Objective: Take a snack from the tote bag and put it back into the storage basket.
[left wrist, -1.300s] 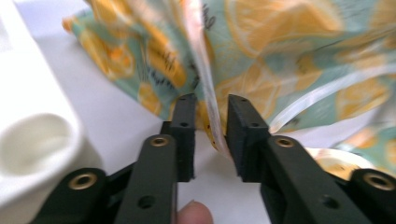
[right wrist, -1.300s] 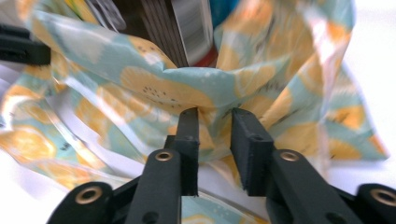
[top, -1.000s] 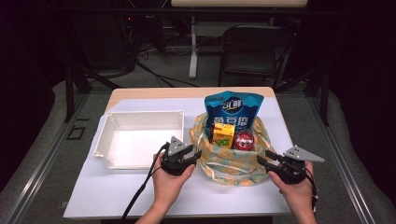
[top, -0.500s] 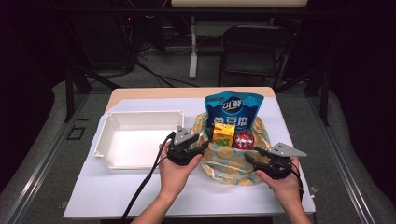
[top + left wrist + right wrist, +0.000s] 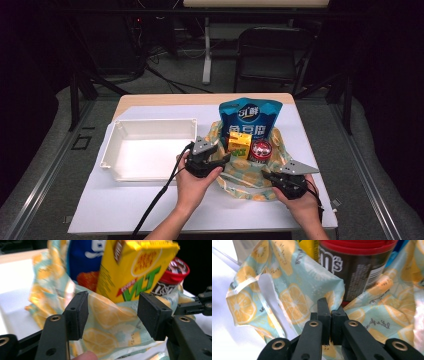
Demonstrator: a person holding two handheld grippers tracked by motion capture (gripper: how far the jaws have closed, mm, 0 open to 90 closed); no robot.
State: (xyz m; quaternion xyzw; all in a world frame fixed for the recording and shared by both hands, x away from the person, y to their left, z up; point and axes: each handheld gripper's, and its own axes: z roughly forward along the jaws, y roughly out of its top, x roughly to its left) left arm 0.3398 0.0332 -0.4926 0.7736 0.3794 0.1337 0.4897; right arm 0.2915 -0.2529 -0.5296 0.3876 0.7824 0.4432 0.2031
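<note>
Two grippers work a lemon-print bag (image 5: 250, 172) that lies slumped on the table (image 5: 150, 210), right of a white tray (image 5: 117, 150). Standing in the bag are a blue pouch (image 5: 250, 120) at the far side, a yellow carton (image 5: 240, 144) and a red-lidded jar (image 5: 260, 150). The right gripper (image 5: 331, 315) has just been closing, and its jaws now meet on a fold of the bag's near right edge, just in front of the jar. The left gripper (image 5: 112, 312) has just been opening; its jaws stand apart with the bag's left wall between them, pads off the fabric and the carton close behind. To do the step well, the left jaws probably need to take fabric alone, low on the rim and short of the carton. Both edges should then be drawn apart evenly, so that the upright contents do not tip.
</note>
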